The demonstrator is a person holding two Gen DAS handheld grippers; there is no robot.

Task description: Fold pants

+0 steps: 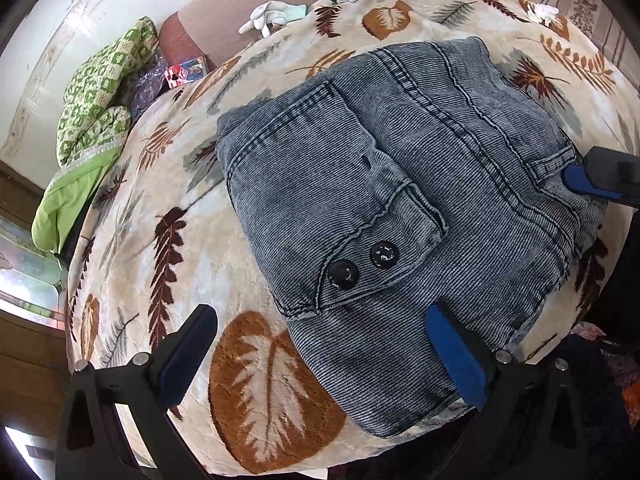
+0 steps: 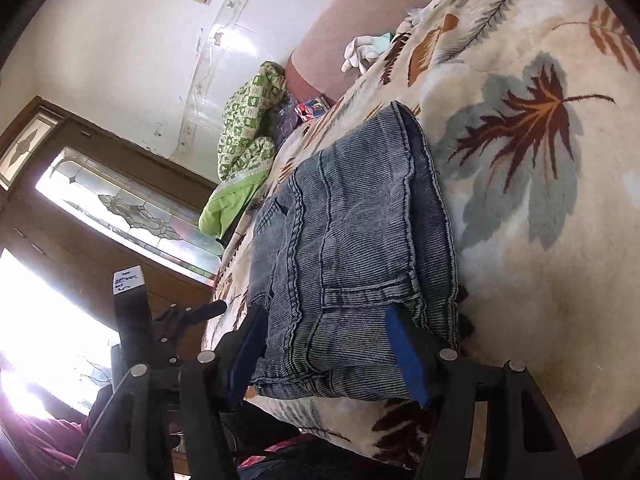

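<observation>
Pants folded into a thick bundle on the blanketed bed

The pants point(image 1: 384, 200) lie as a compact denim stack on the blanket point(image 1: 168, 280); soft yet heavy cloth is judged, prone to slumping if lifted by one layer. The left claw point(image 1: 320, 356) is spread at the near corner, the right claw point(image 2: 324, 352) spread astride the near edge. All layers should be pinched at the folded edge.
</observation>
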